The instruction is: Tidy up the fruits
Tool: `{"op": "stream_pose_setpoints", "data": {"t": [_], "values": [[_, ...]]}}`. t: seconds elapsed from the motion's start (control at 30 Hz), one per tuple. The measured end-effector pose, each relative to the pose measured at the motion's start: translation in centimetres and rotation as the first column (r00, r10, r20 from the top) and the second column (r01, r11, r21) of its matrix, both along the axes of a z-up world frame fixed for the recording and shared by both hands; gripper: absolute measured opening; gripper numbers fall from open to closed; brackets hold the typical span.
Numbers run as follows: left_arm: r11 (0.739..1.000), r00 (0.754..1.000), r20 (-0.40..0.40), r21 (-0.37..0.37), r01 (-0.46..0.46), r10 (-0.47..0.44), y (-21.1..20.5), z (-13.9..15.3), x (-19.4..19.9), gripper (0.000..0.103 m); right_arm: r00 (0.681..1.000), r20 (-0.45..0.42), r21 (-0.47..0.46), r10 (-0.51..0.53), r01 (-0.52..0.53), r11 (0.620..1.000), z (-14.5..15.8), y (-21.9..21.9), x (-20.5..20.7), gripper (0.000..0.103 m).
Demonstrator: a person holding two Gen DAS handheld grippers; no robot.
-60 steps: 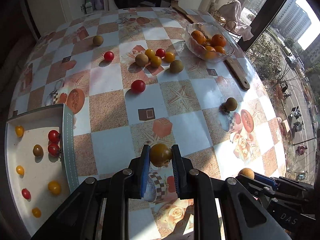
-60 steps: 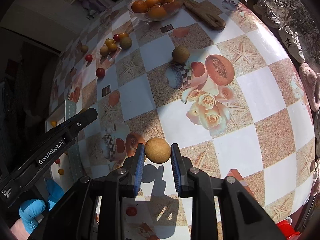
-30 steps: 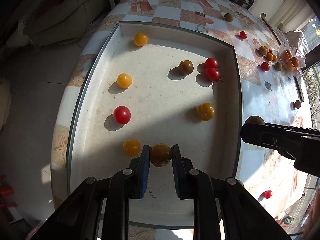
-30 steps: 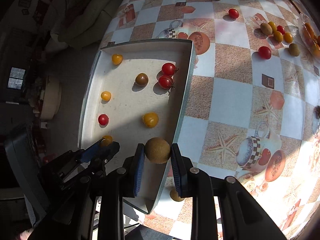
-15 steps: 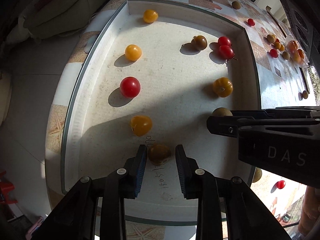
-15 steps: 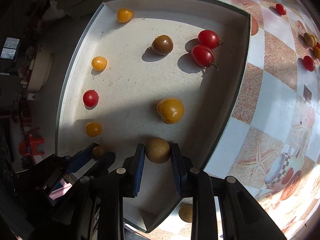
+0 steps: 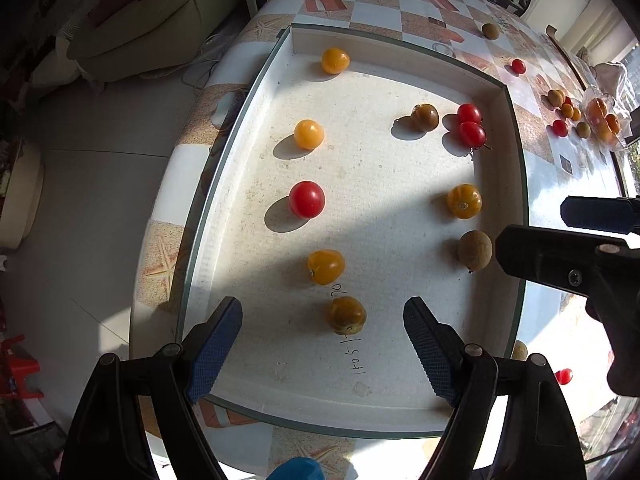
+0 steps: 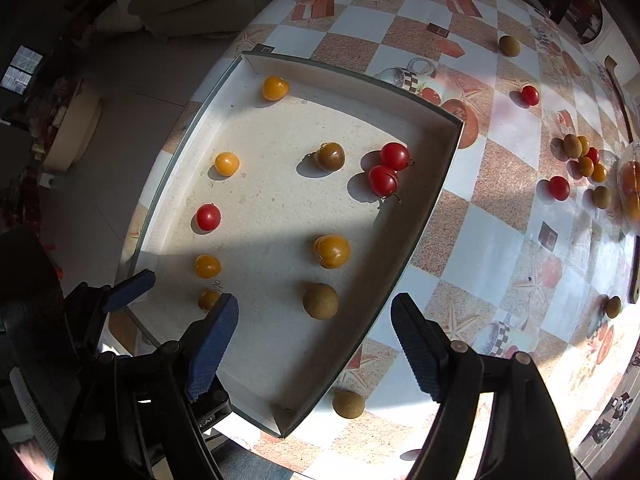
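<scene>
Blue-padded jaws of my left gripper (image 7: 322, 330) stand wide apart and empty over the tray's (image 7: 516, 184) near edge, the olive-brown tomato (image 7: 347, 315) I carried two seconds ago now lying loose on the tray floor between them. At the tray's right edge sits the tan round fruit (image 7: 474, 250), freed from my right tool. From the right wrist, my right gripper (image 8: 314, 330) is likewise spread and holding nothing, that tan fruit (image 8: 320, 301) resting just ahead. Both deliveries look done; more fruit waits on the table (image 8: 500, 216).
</scene>
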State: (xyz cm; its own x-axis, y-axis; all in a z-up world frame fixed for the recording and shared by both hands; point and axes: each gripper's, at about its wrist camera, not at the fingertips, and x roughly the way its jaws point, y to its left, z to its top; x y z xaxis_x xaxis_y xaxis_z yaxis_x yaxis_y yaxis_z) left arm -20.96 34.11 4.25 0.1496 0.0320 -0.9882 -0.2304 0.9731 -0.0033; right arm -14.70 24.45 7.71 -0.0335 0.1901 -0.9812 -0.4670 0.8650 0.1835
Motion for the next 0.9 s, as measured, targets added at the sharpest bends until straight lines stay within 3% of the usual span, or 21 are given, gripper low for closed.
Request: {"op": "stream_pose_setpoints", "data": {"t": [0.03, 0.1, 0.37, 0.7, 0.9], "values": [[1.000, 1.000, -0.001, 0.000, 0.005, -0.005, 0.0, 0.2, 0.1, 0.085, 1.000, -0.001, -0.005, -0.006, 0.006, 1.000, 0.3, -0.4, -0.1, 0.087], [1.000, 1.000, -0.005, 0.011, 0.014, -0.014, -0.6, 0.7, 0.2, 0.103, 1.000, 0.009, -0.013, -0.025, 0.025, 1.000, 0.8, -1.7, 0.2, 0.092], [0.996, 0.996, 0.012, 0.031, 0.084, -0.085, -1.3, 3.6, 0.2, 0.102, 0.996, 0.018, -0.030, -0.087, 0.088, 0.996, 2.8, -4.6, -1.3, 0.092], [0.975, 0.975, -0.007, 0.030, 0.221, -0.221, -3.5, 6.2, 0.1, 0.102, 0.998, 0.053, -0.075, -0.035, 0.039, 0.996, 5.5, -4.7, -2.5, 0.092], [0.967, 0.968, -0.010, 0.039, 0.251, -0.251, -4.4, 7.0, -0.4, 0.102, 0.996, 0.086, -0.088, -0.033, 0.040, 0.995, 6.7, -5.2, -2.2, 0.092]]}}
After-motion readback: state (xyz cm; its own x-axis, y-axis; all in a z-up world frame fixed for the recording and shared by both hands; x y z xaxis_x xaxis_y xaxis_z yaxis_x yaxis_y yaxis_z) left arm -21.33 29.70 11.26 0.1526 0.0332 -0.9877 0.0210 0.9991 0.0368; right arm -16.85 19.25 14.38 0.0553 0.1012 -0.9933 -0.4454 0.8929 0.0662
